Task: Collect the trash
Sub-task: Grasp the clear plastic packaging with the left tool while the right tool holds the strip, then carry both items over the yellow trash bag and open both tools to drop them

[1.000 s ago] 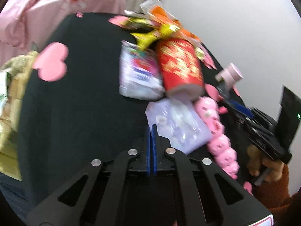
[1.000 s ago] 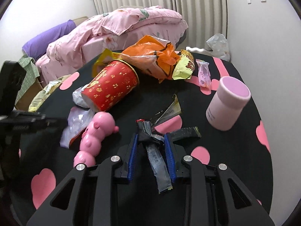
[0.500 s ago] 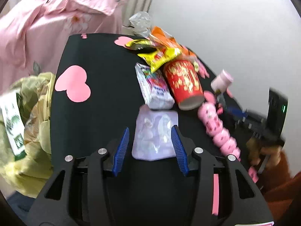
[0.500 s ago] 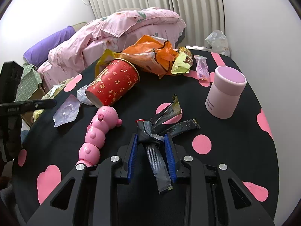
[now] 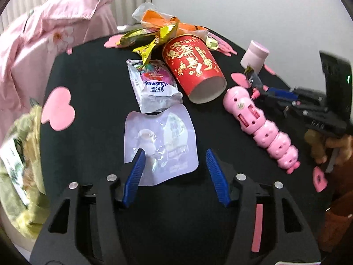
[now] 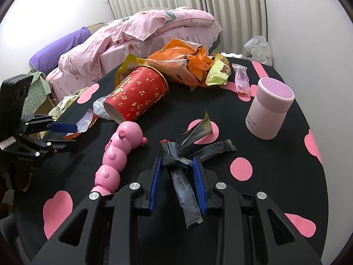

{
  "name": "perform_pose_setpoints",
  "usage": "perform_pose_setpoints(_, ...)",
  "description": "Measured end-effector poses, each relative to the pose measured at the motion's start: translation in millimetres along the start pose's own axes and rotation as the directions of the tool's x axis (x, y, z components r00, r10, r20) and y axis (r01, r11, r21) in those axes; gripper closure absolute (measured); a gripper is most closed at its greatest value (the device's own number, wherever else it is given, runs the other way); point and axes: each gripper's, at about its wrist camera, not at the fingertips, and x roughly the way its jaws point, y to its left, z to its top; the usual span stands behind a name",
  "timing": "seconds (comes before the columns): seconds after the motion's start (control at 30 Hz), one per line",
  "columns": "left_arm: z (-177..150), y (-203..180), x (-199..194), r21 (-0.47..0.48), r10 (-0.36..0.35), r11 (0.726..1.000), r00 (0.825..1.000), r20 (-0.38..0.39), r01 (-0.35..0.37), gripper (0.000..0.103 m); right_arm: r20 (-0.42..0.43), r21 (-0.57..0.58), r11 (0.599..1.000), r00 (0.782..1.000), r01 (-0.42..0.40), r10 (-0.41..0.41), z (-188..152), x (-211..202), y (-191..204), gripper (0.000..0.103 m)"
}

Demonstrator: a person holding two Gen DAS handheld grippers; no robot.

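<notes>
Meanwhile the left gripper (image 5: pixel 175 167) gapes wide around a clear packet (image 5: pixel 161 143) low in frame; the right gripper (image 6: pixel 177 182) pinches crumpled dark wrappers (image 6: pixel 176 154).

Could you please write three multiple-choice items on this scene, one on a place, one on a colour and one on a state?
1. The pink toy lies
A. left of the right gripper
B. on the bed
C. inside the cup

2. The tipped cup is
A. blue
B. red
C. green

3. The left gripper is
A. shut on the cup
B. shut on nothing
C. open over the clear packet

Answers: 1 A, it lies left of the fingers; 2 B, red with gold print; 3 C, its fingers stand wide apart.
</notes>
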Motion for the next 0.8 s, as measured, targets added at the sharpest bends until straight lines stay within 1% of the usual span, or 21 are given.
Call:
perform_pose_setpoints(0.07,2,10,-2,-0.058,-0.014,0.998,1.000,0.010,0.014,0.054,-0.001,0.000,1.000,1.000,0.000,0.000,0,0,0,0.074)
perform_pose_setpoints(0.2,2,24,-12,-0.107,0.027,0.994,0.997,0.068,-0.019,0.054,-0.003,-0.004,1.000,1.000,0.000,0.000,0,1,1,0.074)
perform_pose_setpoints(0.3,5,38,-10,-0.134,0.069,0.989,0.996,0.062,-0.061,0.054,-0.008,-0.008,1.000,1.000,0.000,0.000,0,2,1,0.074)
perform_pose_setpoints(0.4,7,52,-6,-0.170,0.073,0.983,0.996,0.054,-0.063,0.054,-0.008,-0.013,1.000,1.000,0.002,-0.002,0,2,2,0.074)
perform_pose_setpoints(0.43,7,55,-5,-0.184,0.061,0.982,0.996,0.060,-0.049,0.056,-0.010,-0.015,1.000,1.000,0.003,-0.003,0,2,3,0.074)
perform_pose_setpoints(0.47,7,59,-5,-0.203,0.041,0.979,0.997,0.070,-0.026,0.064,-0.012,-0.016,1.000,1.000,0.005,-0.005,-1,2,4,0.074)
perform_pose_setpoints(0.53,11,64,-5,-0.224,0.017,0.975,0.997,0.077,0.000,0.074,-0.016,-0.019,1.000,1.000,0.005,-0.005,-1,3,4,0.074)
perform_pose_setpoints(0.57,12,63,-4,-0.224,0.019,0.975,0.996,0.082,0.000,0.088,-0.016,-0.021,1.000,1.000,0.004,-0.005,-1,3,5,0.074)
perform_pose_setpoints(0.7,17,57,-6,-0.207,0.045,0.978,0.993,0.105,-0.022,0.092,-0.010,-0.030,1.000,1.000,0.011,-0.011,-1,2,7,0.074)
perform_pose_setpoints(0.77,19,55,-13,-0.206,0.058,0.978,0.990,0.125,-0.031,0.098,0.004,-0.027,1.000,1.000,0.010,-0.010,-1,-1,9,0.074)
perform_pose_setpoints(0.8,19,53,-20,-0.205,0.065,0.978,0.988,0.140,-0.035,0.099,0.010,-0.023,1.000,1.000,0.005,-0.005,-1,-3,10,0.074)
